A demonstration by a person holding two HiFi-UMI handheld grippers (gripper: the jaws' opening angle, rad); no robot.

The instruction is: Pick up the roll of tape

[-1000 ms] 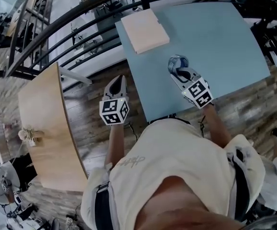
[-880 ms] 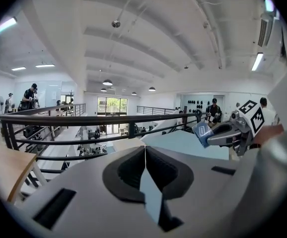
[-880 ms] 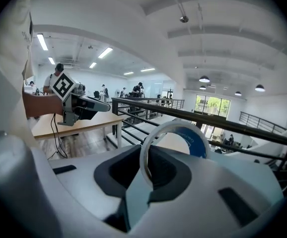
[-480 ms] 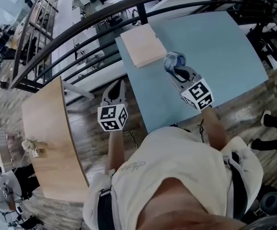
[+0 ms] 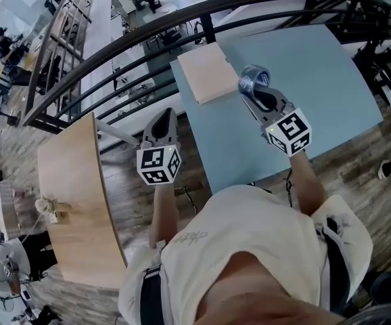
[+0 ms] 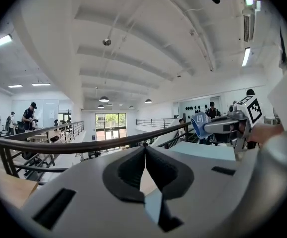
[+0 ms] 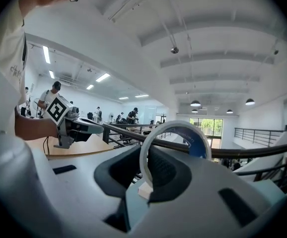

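Observation:
The roll of tape (image 5: 254, 79) is a clear ring with a blue core, held in the air above the light blue table (image 5: 317, 66). My right gripper (image 5: 256, 88) is shut on its rim; in the right gripper view the tape (image 7: 169, 152) stands upright between the jaws. My left gripper (image 5: 162, 122) hangs to the left of the table over the floor, shut and holding nothing. In the left gripper view its jaws (image 6: 145, 158) meet, and the right gripper with the tape (image 6: 201, 125) shows at the right.
A pale square board (image 5: 208, 72) lies on the table's far left corner, just left of the tape. A dark curved railing (image 5: 148, 42) runs behind the table. A curved wooden table (image 5: 74, 195) stands at the left. The person's torso fills the bottom of the head view.
Both grippers have risen. The right one lifted the tape off the table and carried it toward the far side, near the board.

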